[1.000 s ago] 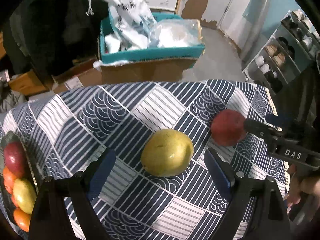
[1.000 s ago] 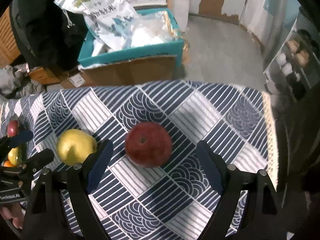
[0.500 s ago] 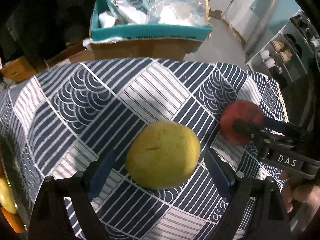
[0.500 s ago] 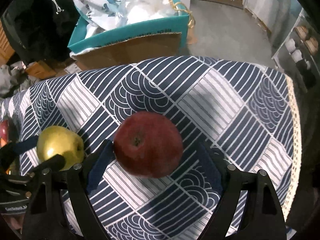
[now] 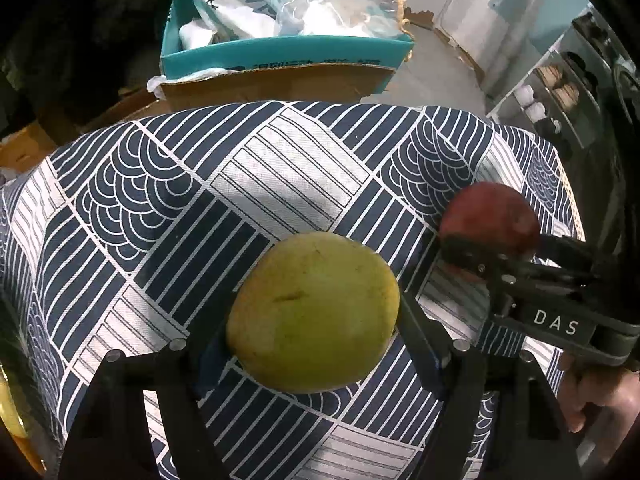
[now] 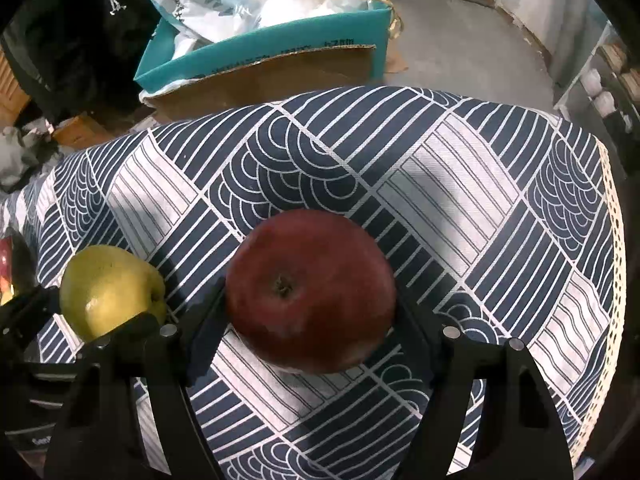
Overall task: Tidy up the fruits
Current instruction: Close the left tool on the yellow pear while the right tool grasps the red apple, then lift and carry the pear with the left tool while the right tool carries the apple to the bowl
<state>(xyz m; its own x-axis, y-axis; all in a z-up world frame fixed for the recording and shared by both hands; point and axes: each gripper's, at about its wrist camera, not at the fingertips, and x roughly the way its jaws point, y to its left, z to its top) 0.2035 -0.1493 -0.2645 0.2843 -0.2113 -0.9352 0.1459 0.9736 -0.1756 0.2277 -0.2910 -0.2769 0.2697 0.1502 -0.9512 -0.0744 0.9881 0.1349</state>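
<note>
A yellow-green mango (image 5: 314, 314) lies on the patterned tablecloth (image 5: 248, 184). My left gripper (image 5: 312, 332) is shut on the mango, one finger on each side. A red apple (image 6: 310, 290) lies on the cloth to the right. My right gripper (image 6: 310, 316) is shut on the apple. In the left wrist view the apple (image 5: 492, 216) and the right gripper's body show at the right. In the right wrist view the mango (image 6: 110, 292) shows at the left.
A fruit bowl's edge with fruit shows at the far left (image 6: 6, 268). A teal-topped cardboard box (image 5: 280, 60) with plastic bags stands on the floor beyond the table. The table's lace-trimmed right edge (image 6: 616, 248) is near. Shelves (image 5: 560, 92) stand at the right.
Both grippers moved forward over their fruits and closed: the left one onto the mango, the right one onto the apple.
</note>
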